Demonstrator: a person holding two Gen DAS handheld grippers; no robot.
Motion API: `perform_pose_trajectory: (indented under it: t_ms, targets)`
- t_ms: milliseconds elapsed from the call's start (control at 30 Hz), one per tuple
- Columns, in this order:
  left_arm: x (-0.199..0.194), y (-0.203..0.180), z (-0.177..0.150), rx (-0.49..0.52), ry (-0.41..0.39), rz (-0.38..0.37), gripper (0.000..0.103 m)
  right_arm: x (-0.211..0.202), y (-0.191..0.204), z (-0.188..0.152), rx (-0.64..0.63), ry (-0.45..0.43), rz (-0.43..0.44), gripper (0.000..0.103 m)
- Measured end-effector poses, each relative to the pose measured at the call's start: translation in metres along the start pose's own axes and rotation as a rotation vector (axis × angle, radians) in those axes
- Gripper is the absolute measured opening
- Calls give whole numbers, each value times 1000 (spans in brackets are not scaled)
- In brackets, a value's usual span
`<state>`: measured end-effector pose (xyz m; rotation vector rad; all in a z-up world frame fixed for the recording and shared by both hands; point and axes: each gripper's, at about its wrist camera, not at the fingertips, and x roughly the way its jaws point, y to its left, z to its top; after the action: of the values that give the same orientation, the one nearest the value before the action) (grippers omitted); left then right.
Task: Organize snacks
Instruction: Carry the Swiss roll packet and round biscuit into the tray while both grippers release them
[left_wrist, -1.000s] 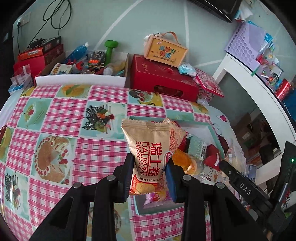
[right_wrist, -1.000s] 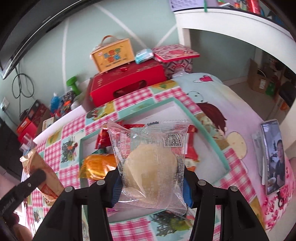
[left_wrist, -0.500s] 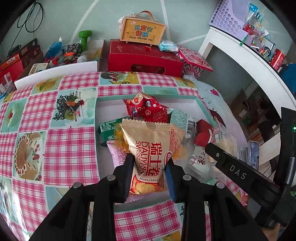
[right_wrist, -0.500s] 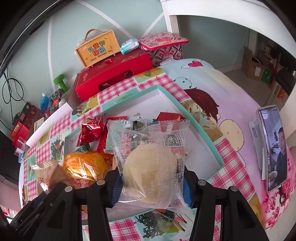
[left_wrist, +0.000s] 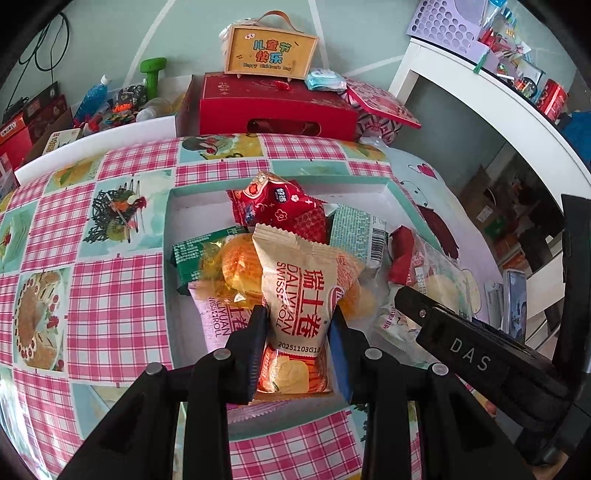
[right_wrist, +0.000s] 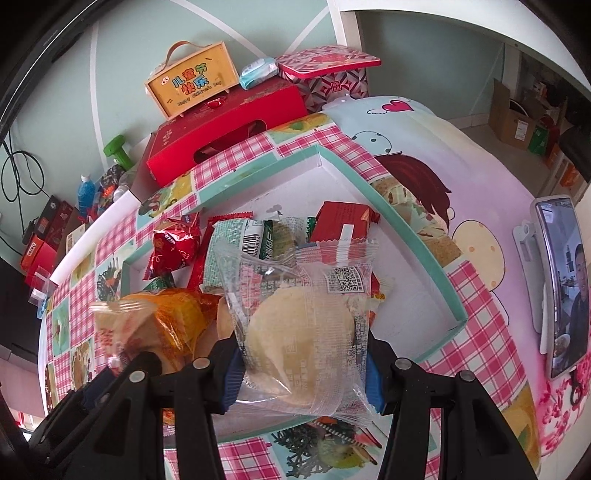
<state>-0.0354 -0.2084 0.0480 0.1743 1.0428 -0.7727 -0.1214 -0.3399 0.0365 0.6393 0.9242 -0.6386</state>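
Note:
My left gripper (left_wrist: 297, 341) is shut on a tan Swiss roll packet (left_wrist: 301, 291), held upright over the near left part of a shallow teal-rimmed box (left_wrist: 168, 236). Under it lie an orange-wrapped cake (left_wrist: 236, 271), a second Swiss roll packet (left_wrist: 218, 321), a red snack bag (left_wrist: 280, 210) and green wrappers. My right gripper (right_wrist: 303, 365) is shut on a clear packet with a pale round cake (right_wrist: 301, 325), held above the same box (right_wrist: 413, 240). The left gripper's packet (right_wrist: 122, 328) shows at the lower left of the right wrist view.
The box sits on a pink checked tablecloth (left_wrist: 110, 295). Behind it stand a red gift box (left_wrist: 273, 107) and a yellow carry case (left_wrist: 271, 51). A phone on a stand (right_wrist: 561, 280) is to the right. A white shelf unit (left_wrist: 498, 99) stands at the right.
The left gripper moved right and down with its Swiss roll packet, from above the cloth to above the box. The right gripper sank a little toward the box with its clear packet.

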Motion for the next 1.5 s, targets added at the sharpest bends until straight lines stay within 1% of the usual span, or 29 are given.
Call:
perform_pose_trajectory:
  t_ms: [167,467,533,667,733,833,1000,1267,1500]
  targets:
    - [3,-4,-1,13,-1,-2,34,1,0,0,1,2,-4,56]
    - [5,2,1,-17,22,-35,35,2,2,0,-5,7,-4,56]
    - [4,4,1,-23,27,-37,39,3,2,0,-3,8,-5,57]
    - [3,8,2,-42,30,-38,53,4,0,0,6,14,-9,57]
    - [1,11,3,-48,29,-44,55,5,-1,0,6,17,-10,59]
    - [-1,12,4,-45,31,-41,56,5,1,-1,-1,18,-12,60]
    - [-4,10,4,-18,56,-36,56,5,1,-1,0,21,-12,61]
    - [-17,6,3,15,49,-42,56,1,0,0,3,12,-6,64]
    - [-9,7,3,9,75,-11,56,-3,-1,1,7,2,-1,64]
